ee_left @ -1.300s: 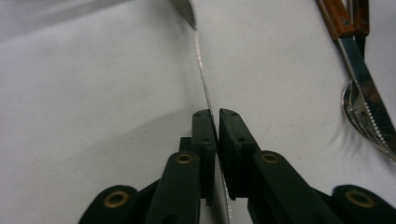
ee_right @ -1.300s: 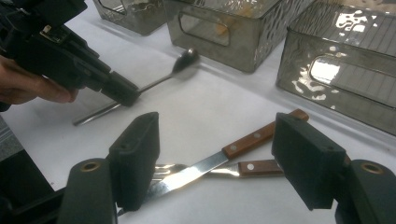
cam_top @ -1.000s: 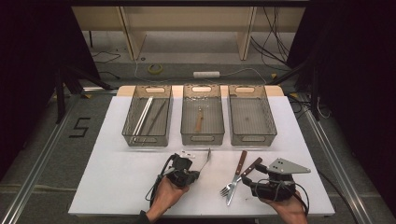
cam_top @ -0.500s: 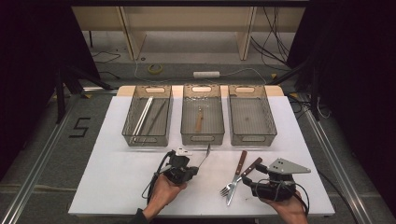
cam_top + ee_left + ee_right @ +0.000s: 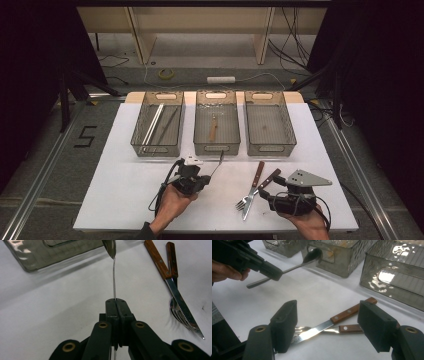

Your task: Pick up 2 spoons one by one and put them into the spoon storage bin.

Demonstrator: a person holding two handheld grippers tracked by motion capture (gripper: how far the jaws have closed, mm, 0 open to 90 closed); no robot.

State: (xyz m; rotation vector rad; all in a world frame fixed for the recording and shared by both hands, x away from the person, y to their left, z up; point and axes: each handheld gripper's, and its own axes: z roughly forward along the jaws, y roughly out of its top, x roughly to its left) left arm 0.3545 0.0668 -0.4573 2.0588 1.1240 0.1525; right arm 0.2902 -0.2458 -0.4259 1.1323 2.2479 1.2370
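My left gripper (image 5: 206,179) is shut on the handle of a metal spoon (image 5: 218,161). The spoon's bowl points toward the front wall of the middle bin (image 5: 216,148). In the left gripper view the jaws (image 5: 116,301) are pressed together on the thin spoon (image 5: 114,277), which hangs above the table. A wood-handled knife (image 5: 254,185) lies crossed over a wood-handled fork (image 5: 257,192) at the front right. My right gripper (image 5: 265,193) stands open just right of them. In the right gripper view, its gripper (image 5: 329,323) frames the knife (image 5: 329,325) and fork (image 5: 348,328) without touching either.
Three clear bins stand in a row at the back. The left bin (image 5: 138,145) holds long thin utensils, the middle one a wood-handled piece (image 5: 213,128). The right bin (image 5: 270,148) looks nearly bare. The white table (image 5: 125,190) ends just behind my hands.
My left gripper has carried the spoon a little forward and up, toward the middle bin. The right gripper, knife and fork have stayed put.
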